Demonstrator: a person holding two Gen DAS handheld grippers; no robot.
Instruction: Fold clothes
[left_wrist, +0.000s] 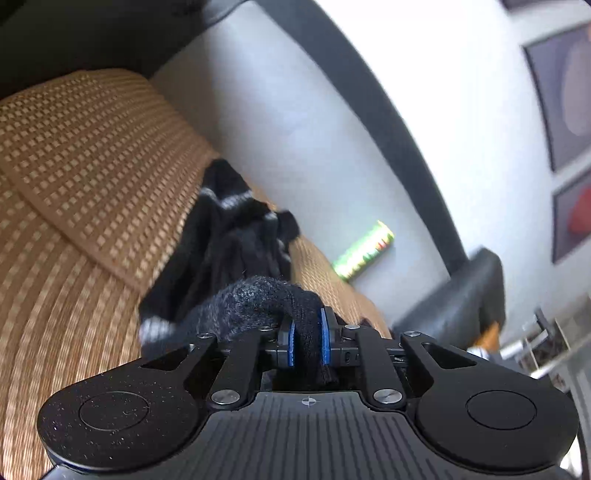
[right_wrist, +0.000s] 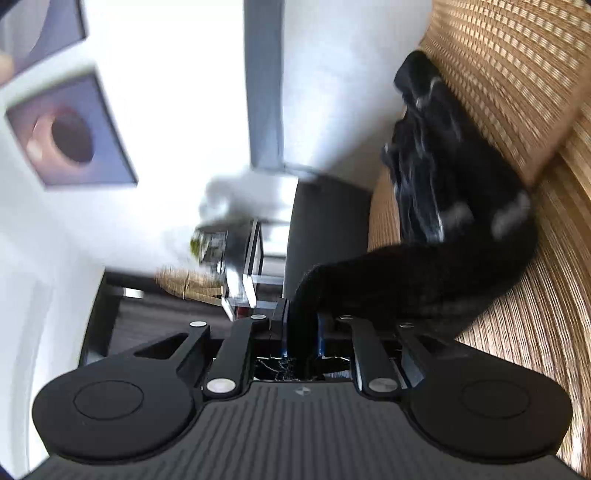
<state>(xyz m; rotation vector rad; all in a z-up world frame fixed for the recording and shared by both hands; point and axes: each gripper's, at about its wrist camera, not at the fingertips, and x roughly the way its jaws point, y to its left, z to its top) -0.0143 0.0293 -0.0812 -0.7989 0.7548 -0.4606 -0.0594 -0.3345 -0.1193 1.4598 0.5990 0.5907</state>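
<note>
A black knitted garment lies bunched on a woven tan mat. My left gripper is shut on a thick fold of the garment, which runs between the blue pads. In the right wrist view the same black garment hangs in a crumpled strand over the woven mat. My right gripper is shut on another part of it. Both views are tilted and blurred.
A grey sofa back with a dark edge rises behind the mat. A green cylinder lies on the sofa. A dark armrest is at the right. Framed pictures hang on the white wall. A glass side table stands beyond.
</note>
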